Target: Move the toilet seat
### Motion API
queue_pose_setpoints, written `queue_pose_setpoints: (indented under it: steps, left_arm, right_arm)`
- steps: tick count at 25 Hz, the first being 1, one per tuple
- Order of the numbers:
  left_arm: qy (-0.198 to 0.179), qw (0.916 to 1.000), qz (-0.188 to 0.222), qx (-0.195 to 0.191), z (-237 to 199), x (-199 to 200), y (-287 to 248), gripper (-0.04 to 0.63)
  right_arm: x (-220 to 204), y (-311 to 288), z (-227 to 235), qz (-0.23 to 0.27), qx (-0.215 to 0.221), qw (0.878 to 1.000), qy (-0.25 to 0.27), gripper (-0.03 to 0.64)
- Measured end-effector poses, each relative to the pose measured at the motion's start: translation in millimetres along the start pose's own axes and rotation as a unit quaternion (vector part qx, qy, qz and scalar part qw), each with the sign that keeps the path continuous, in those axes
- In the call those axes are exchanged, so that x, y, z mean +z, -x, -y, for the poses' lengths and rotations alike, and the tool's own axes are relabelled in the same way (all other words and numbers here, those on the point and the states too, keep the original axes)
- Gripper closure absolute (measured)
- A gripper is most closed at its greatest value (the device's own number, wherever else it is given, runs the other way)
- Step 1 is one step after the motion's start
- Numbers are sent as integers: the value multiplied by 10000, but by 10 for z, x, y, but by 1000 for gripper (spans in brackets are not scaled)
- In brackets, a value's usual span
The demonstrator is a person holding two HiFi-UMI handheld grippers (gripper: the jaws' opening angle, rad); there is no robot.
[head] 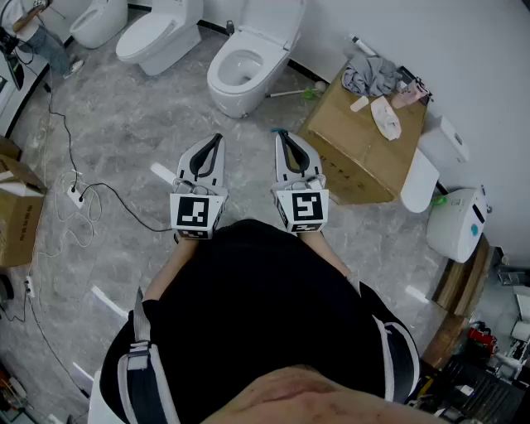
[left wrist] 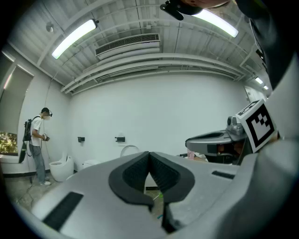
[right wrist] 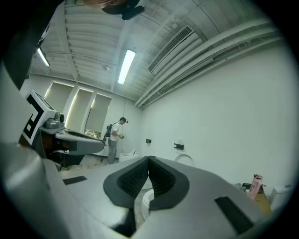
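While both grippers are held level in front of the person's chest, neither has hold of anything. The left gripper [head: 218, 138] has its fingers pressed together tip to tip, with nothing between the pads. The right gripper [head: 280, 133] is closed in the same way and is just as empty. They lie side by side with a gap between them, tips toward the wall [head: 397, 25], above the grey marbled floor [head: 124, 124].

The toilet [head: 228, 95] stands ahead of the tips against the wall, apart from both grippers and untouched. Its seat [head: 277, 25] is raised and leans back toward the wall, so the bowl [head: 238, 68] lies open. Whether a lid stands behind the seat cannot be told from above.

Two more toilets stand along the same wall to the left, one [head: 157, 37] near the first and another [head: 98, 21] further off. To the right of the open toilet lies a brush [head: 310, 91] with a green head, beside a cardboard box [head: 364, 149] with a grey rag [head: 370, 76] on top. White toilet parts [head: 455, 224] rest on the floor beyond the box. A black cable [head: 99, 195] winds over the floor at the left, near a carton [head: 16, 211].

In both gripper views another person [left wrist: 36, 144] stands far down the room — by the furthest toilet, with a backpack on.
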State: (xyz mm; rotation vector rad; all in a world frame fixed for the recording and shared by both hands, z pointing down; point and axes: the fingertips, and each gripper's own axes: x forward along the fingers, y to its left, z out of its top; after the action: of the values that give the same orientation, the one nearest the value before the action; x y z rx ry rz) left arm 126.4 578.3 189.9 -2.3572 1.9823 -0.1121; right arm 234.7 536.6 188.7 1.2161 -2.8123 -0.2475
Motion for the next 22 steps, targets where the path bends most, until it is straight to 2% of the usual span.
queue_pose_setpoints:
  steps: [14,22]
  left_arm:
    - [-13,9996,152,-231,-236,-14,10,588]
    - [96,9991,31,-408,-387,-209,-69,588]
  right_arm:
    - [49,-185,-212,54,-181,9998,75,594]
    - [-84,-309,-266,-51,-270,9996,-103,594]
